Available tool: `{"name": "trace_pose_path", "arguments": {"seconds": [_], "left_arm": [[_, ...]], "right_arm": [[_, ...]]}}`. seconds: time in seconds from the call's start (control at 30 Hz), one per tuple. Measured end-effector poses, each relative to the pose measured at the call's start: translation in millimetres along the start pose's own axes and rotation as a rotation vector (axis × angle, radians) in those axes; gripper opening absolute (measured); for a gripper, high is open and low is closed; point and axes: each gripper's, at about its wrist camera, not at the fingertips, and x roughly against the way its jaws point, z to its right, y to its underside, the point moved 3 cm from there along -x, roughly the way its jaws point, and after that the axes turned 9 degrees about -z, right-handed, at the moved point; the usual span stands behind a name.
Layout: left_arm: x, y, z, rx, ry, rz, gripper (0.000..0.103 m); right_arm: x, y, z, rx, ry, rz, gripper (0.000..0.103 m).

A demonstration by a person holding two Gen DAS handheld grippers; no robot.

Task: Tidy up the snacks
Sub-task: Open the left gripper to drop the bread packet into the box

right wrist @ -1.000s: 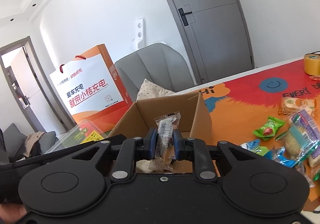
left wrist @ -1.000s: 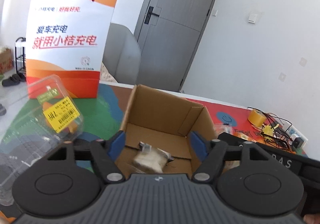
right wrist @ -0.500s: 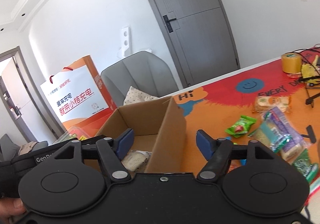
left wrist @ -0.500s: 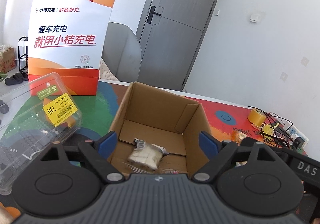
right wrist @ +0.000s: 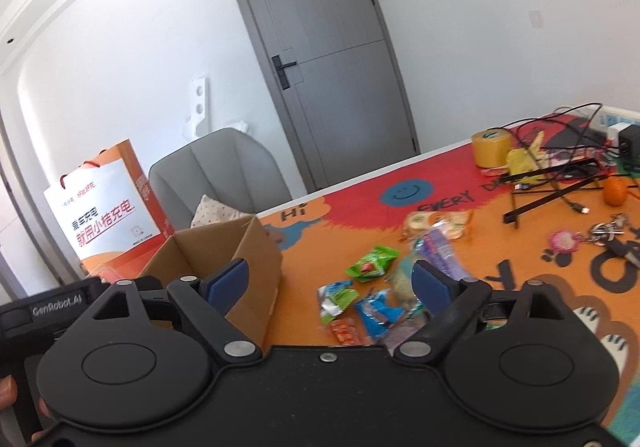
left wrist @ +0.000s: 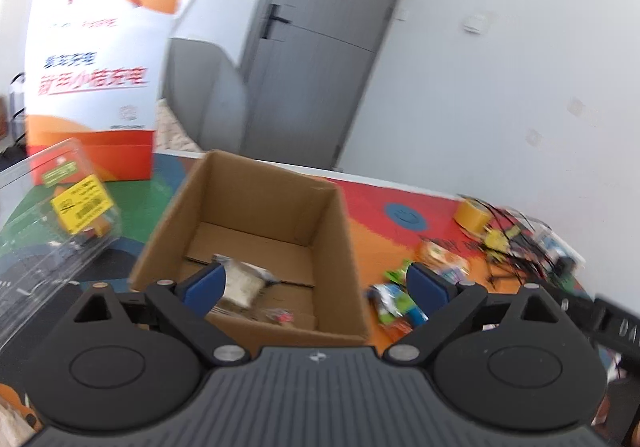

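An open cardboard box stands on the colourful mat. On its floor lie a pale wrapped snack and a small dark packet. My left gripper hovers at the box's near edge, its jaws opening with nothing held between them. In the right wrist view the same box sits at the left. My right gripper points past it at a heap of loose snacks; its jaws are opening and empty. A green packet and a round biscuit pack lie further off.
An orange and white paper bag stands behind the box, and a clear plastic container lies at its left. Yellow tape roll, cables, a black stand, an orange and keys crowd the table's right. A grey chair is beyond.
The right gripper let go of the wrapped snack over the box, opened wide and swung right toward the loose snacks. The left gripper opened further and swung right; a second packet lies in the box.
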Motion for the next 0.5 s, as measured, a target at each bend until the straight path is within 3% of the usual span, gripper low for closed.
{"name": "trace_pose_path", "arguments": {"seconds": [0.5], "left_arm": [[-7.6, 26.1, 66.7, -0.146, 0.070, -0.049, 0.097]], "right_arm": [[34.6, 13.6, 73.9, -0.098, 0.058, 0.014, 0.089]]}}
